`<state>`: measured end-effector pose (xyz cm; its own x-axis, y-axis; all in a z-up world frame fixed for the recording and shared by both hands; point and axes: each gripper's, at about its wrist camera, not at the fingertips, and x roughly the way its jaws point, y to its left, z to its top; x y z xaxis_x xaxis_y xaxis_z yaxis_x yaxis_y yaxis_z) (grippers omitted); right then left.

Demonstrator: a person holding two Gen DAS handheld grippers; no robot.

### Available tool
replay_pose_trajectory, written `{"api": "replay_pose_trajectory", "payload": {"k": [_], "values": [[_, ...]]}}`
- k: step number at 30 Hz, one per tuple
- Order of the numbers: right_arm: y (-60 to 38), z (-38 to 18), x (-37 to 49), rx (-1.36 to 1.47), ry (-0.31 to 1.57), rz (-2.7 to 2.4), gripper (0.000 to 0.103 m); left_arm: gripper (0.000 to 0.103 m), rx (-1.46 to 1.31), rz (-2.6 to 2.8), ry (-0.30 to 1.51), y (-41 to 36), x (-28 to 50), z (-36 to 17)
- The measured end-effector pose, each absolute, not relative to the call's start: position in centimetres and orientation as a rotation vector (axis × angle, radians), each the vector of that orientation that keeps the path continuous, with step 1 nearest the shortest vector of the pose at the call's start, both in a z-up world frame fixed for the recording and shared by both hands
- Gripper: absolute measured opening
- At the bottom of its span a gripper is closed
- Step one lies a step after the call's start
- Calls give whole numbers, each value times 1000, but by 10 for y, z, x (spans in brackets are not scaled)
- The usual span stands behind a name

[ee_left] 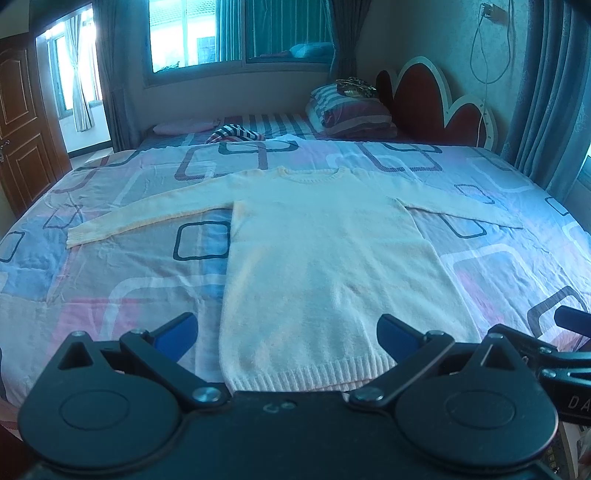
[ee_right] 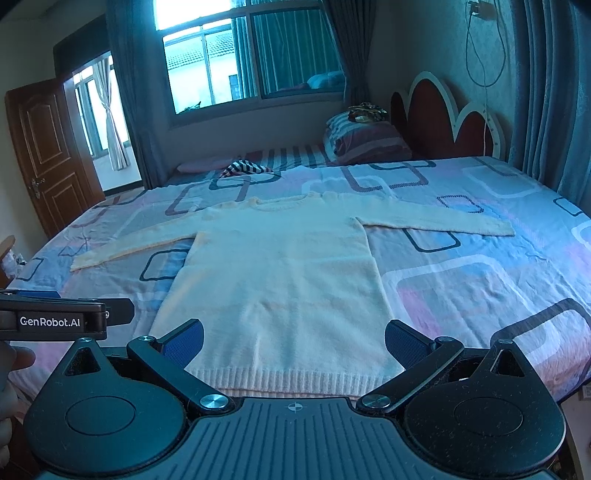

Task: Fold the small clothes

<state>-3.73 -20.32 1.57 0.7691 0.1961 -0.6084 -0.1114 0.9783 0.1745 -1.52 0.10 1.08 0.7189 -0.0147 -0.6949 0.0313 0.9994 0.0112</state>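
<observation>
Black tongs with blue pads

Both the left tongs (ee_left: 288, 334) and right tongs (ee_right: 294, 341) have matte black linkage arms, round hubs, silver pivot screws and blue textured fingertips (ee_right: 184, 341). White "GenRobot.AI" lettering marks one side; the right base is ribbed with a crosshair.

Daylit bedroom: patterned bed (ee_left: 110, 258), red scalloped headboard (ee_left: 417, 99), curtained window (ee_right: 236, 55), brown wooden door (ee_right: 51, 155).

Daylight pours through the window (ee_left: 236, 33), blown out white, a blue cast over everything. The doorway (ee_right: 99, 122) glares too. Fisheye bends the edges; corners go dark, focus stays sharp.
</observation>
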Motion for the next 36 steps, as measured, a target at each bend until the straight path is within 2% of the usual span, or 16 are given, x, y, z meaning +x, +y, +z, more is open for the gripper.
{"api": "replay_pose_trajectory", "payload": {"k": [21,36], "values": [[-206,10,-20,135,702,148,103,102,0,-19,788,7,7,5],[-225,-1,27,152,734,88,103,102,25,3,809,9,68,-7]]}}
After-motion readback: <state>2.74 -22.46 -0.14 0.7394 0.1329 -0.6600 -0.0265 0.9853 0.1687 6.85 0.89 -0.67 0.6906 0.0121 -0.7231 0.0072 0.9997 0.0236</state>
